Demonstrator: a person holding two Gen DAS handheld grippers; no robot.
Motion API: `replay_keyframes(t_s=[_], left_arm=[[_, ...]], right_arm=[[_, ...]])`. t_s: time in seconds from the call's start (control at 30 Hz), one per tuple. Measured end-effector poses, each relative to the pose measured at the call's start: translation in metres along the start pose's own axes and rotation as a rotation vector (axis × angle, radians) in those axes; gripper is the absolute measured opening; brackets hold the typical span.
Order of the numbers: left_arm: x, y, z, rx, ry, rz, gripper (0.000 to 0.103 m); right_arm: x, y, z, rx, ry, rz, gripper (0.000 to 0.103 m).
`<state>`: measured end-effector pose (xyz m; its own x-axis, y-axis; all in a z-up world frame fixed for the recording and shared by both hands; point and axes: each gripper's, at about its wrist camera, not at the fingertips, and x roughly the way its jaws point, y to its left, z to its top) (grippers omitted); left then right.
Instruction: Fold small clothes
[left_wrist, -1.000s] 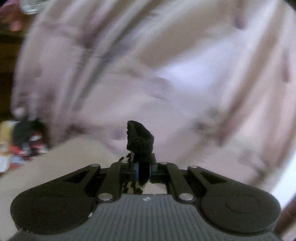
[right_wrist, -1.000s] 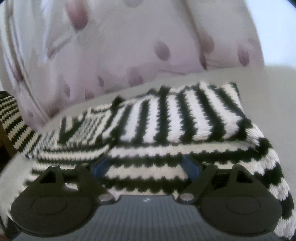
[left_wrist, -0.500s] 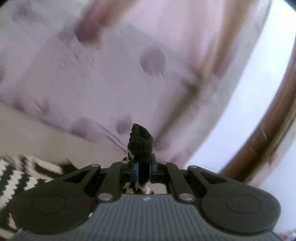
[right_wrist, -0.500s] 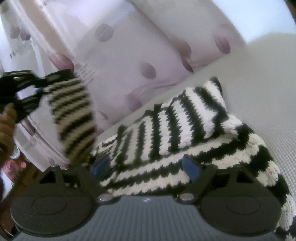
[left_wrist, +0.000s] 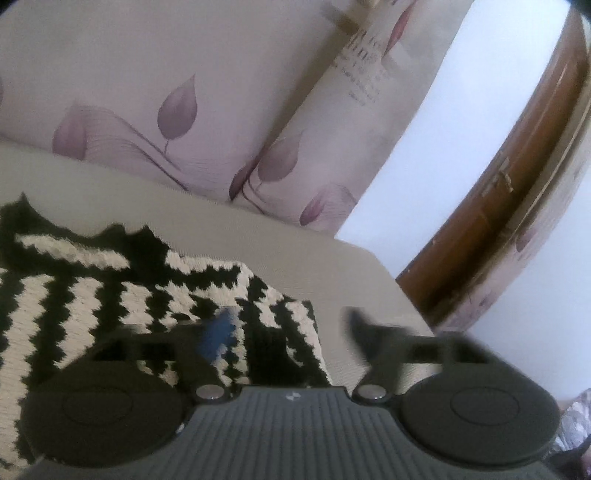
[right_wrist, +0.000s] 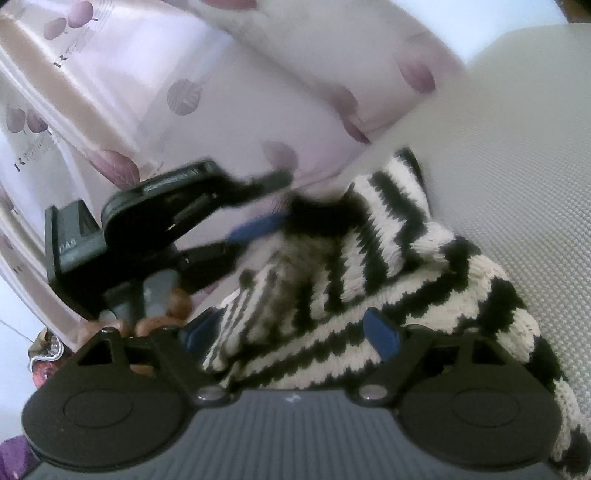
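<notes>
A black-and-white striped knitted garment (left_wrist: 92, 295) lies folded on a grey cushioned surface (left_wrist: 258, 243). My left gripper (left_wrist: 288, 328) is open and empty just above the garment's right edge. In the right wrist view the garment (right_wrist: 406, 280) fills the middle, and the left gripper (right_wrist: 266, 206) shows at the left, open, its blurred fingers over the folded sleeve. My right gripper (right_wrist: 291, 332) is open, its blue-padded fingers (right_wrist: 382, 332) apart over the garment's near edge, not holding it.
A curtain with purple leaf print (left_wrist: 177, 110) hangs behind the cushion. A brown wooden frame (left_wrist: 517, 203) stands at the right. The cushion's edge (left_wrist: 388, 273) runs close to the garment's right side. A hand (right_wrist: 162, 314) holds the left gripper.
My left gripper carried the sleeve cuff over the garment, came down and opened, letting it go. The sleeve now lies on the folded garment. My right gripper stayed open over the near edge.
</notes>
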<state>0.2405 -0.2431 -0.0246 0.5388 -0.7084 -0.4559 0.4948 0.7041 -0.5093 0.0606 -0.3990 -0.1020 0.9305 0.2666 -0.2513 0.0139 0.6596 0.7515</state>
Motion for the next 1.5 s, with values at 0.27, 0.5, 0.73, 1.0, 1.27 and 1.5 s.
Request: replay_keyframes(t_s=[0.27, 0.5, 0.73, 1.0, 1.27, 1.5], left_arm=[[-0.082, 0.011, -0.005, 0.065, -0.117, 0.094, 0.102], [-0.167, 0.087, -0.057, 0.082, -0.142, 0.34, 0.102], [-0.195, 0.145, -0.081, -0.162, -0.203, 0.378, 0.103], [-0.194, 0.149, -0.079, -0.178, -0.214, 0.392, 0.103], [-0.196, 0.151, -0.078, -0.181, -0.213, 0.393, 0.103], [-0.196, 0.149, -0.079, -0.173, -0.208, 0.419, 0.103]], right_arm=[[-0.009, 0.002, 0.004, 0.005, -0.024, -0.014, 0.086], [0.007, 0.048, 0.053, -0.383, 0.035, -0.107, 0.072], [0.073, 0.016, 0.066, -0.403, 0.222, -0.25, 0.026], [0.05, 0.038, 0.075, -0.497, 0.058, -0.229, 0.015], [0.061, 0.003, 0.07, -0.426, 0.119, -0.265, 0.016], [0.052, -0.017, 0.083, -0.266, 0.129, -0.248, 0.02]])
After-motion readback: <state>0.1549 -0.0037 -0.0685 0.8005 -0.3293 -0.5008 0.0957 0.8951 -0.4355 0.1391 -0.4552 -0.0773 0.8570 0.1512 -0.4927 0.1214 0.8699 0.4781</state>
